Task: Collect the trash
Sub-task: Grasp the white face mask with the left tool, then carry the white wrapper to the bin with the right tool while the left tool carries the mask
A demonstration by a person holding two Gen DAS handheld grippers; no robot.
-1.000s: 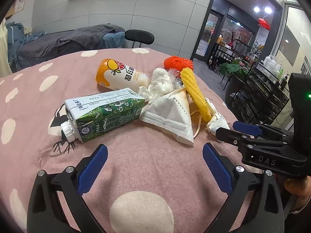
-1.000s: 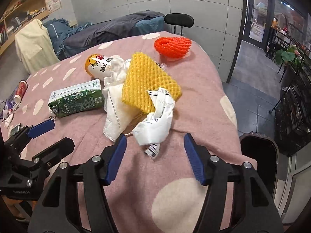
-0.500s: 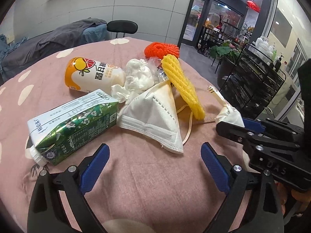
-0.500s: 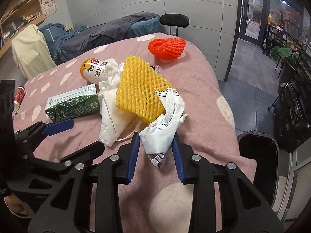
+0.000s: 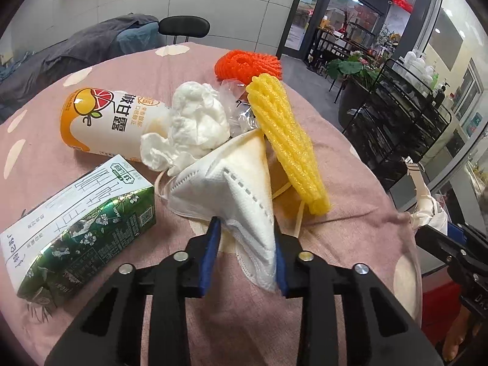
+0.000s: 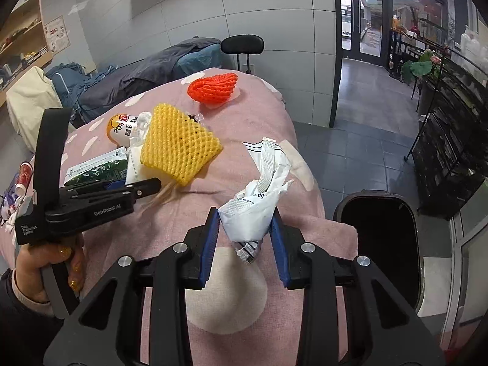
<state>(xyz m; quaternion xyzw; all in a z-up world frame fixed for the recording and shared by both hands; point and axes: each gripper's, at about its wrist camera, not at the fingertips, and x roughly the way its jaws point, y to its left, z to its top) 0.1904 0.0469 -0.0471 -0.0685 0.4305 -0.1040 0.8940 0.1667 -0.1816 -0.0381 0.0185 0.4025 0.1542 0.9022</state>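
Note:
My left gripper (image 5: pixel 245 238) is shut on the white face mask (image 5: pixel 238 180), which lies on the pink table among the trash. My right gripper (image 6: pixel 244 222) is shut on a crumpled white wrapper (image 6: pixel 259 195) and holds it above the table edge; the wrapper also shows at the right of the left wrist view (image 5: pixel 425 201). The left gripper shows in the right wrist view (image 6: pixel 146 184), beside the yellow foam net (image 6: pixel 178 146). A black trash bin (image 6: pixel 384 244) stands open on the floor to the right of the table.
On the pink dotted tablecloth (image 5: pixel 350 213) lie a green milk carton (image 5: pixel 79 222), an orange-and-white drink bottle (image 5: pixel 106 122), crumpled white tissue (image 5: pixel 195 122), a yellow foam net (image 5: pixel 286 146) and a red foam net (image 5: pixel 247 64). A black chair (image 6: pixel 242 45) stands behind the table.
My left gripper moved forward and closed on the face mask. My right gripper closed on the white wrapper and lifted it up and right, away from the yellow net.

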